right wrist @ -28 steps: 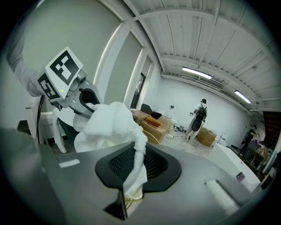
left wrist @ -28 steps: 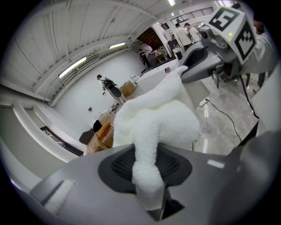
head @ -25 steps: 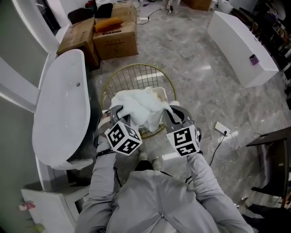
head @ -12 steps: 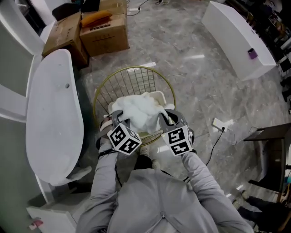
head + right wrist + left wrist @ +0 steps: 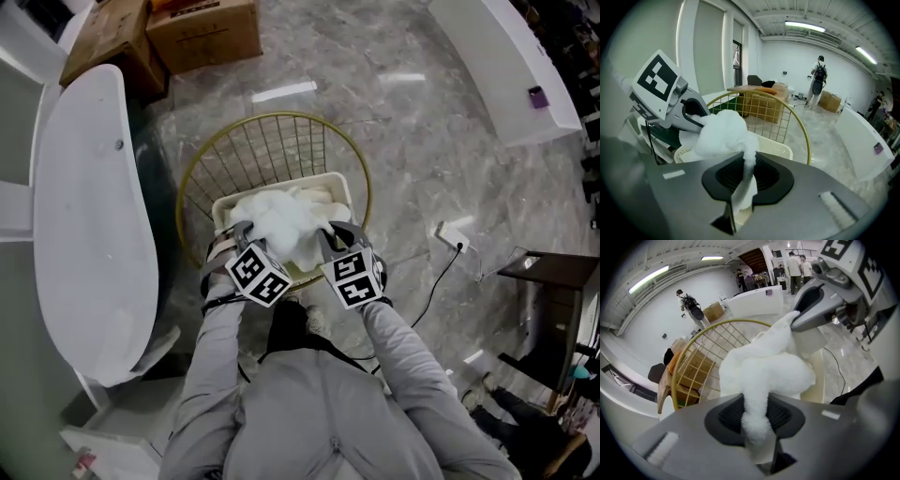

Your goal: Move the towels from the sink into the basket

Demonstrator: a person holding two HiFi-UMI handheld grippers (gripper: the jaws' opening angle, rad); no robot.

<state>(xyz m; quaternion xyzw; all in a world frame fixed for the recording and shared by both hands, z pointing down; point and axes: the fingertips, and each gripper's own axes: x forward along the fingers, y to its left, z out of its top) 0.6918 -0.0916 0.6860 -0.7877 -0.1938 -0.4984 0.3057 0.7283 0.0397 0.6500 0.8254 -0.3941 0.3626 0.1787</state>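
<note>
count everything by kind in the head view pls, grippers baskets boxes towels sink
grippers: 2 (left gripper, right gripper)
white towel bundle: 1
gold wire basket: 1
cream plastic basket: 1
cardboard boxes: 2
white sink: 1
total: 8

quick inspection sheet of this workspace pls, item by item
surface: grey marble floor; no table in use.
job's things: white towel bunched over the cream basket, which sits inside a gold wire basket; white sink to the left, no towel seen in it.
clutter: cardboard boxes beyond the sink.
tools: left tool shut on the towel; right tool shut on the towel.
cables: black cable on the floor, running to a white power strip right of the baskets.
surroundings: white counter upper right; dark table at the right edge; a person standing far off.
</note>
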